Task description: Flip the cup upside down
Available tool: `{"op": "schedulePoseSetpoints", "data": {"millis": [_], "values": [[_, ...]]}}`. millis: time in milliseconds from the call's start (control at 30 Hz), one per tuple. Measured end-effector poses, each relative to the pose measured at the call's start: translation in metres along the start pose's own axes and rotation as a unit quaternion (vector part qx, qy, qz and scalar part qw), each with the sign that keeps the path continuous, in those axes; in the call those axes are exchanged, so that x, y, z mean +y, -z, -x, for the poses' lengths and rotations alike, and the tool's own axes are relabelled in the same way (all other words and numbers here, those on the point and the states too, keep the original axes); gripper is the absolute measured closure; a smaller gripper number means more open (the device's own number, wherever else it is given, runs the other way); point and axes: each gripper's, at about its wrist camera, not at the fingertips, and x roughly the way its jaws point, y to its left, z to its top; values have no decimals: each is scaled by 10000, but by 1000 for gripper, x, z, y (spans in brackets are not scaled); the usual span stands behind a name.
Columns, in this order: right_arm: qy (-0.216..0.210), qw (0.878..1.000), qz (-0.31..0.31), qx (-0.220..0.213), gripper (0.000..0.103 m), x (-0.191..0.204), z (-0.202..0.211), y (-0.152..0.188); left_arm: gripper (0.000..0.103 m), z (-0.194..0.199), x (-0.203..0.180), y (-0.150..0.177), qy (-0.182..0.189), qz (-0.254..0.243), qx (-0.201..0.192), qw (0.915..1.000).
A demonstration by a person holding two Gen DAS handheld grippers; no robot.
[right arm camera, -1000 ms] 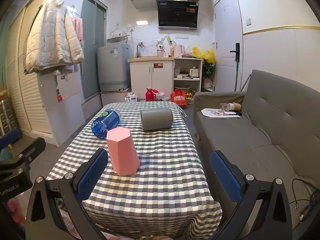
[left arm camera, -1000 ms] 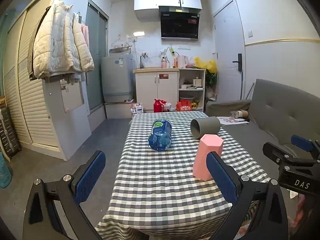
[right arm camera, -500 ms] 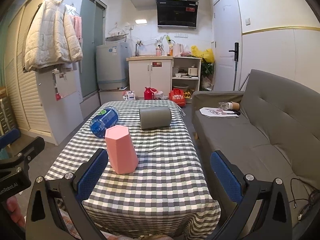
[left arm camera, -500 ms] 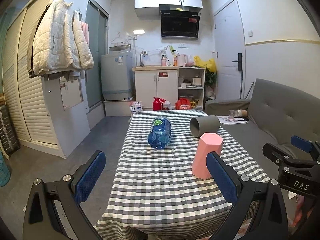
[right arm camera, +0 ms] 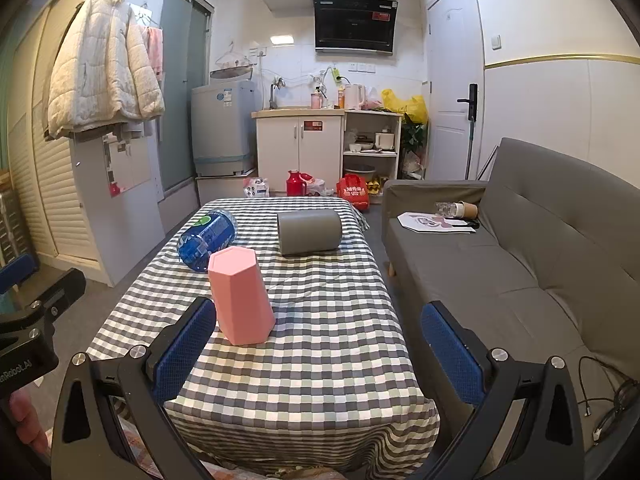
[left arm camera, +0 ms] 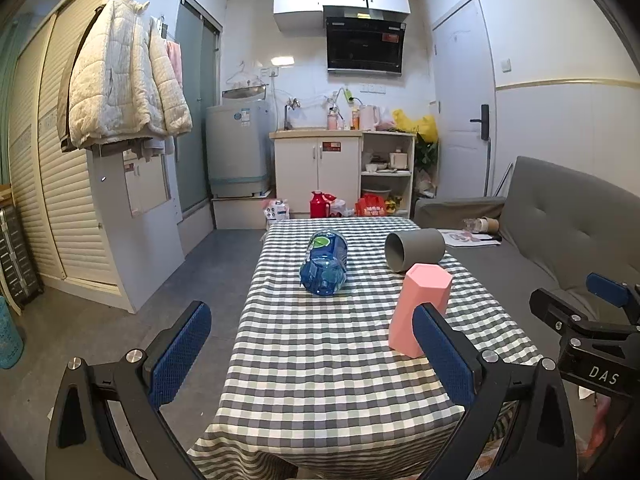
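Observation:
A pink hexagonal cup (left arm camera: 421, 308) (right arm camera: 240, 294) stands on the checked tablecloth with its closed end up. A grey cup (left arm camera: 416, 249) (right arm camera: 310, 231) lies on its side behind it, its mouth toward the left. A blue cup (left arm camera: 325, 268) (right arm camera: 206, 238) lies on its side at the left. My left gripper (left arm camera: 316, 354) is open and empty before the table's near edge. My right gripper (right arm camera: 320, 354) is open and empty, its left finger (right arm camera: 182, 354) just in front of the pink cup.
The table (left arm camera: 320, 380) (right arm camera: 320, 360) fills the middle of the room. A grey sofa (right arm camera: 520, 264) runs along its right side. Wardrobe doors (left arm camera: 48, 208) stand at the left. Kitchen cabinets (left arm camera: 320, 172) and bags stand behind the table.
Both grippers have drawn back slightly from the table and stay open. The cups have not moved.

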Motion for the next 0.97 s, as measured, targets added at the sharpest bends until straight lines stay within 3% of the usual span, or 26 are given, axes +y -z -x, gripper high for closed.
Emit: {"op": "schedulePoseSetpoints", "data": {"millis": [967], "values": [[31,10000,11,48,0,-1,-2,0,0,-4,3,0,-30,23,25,10000]]}}
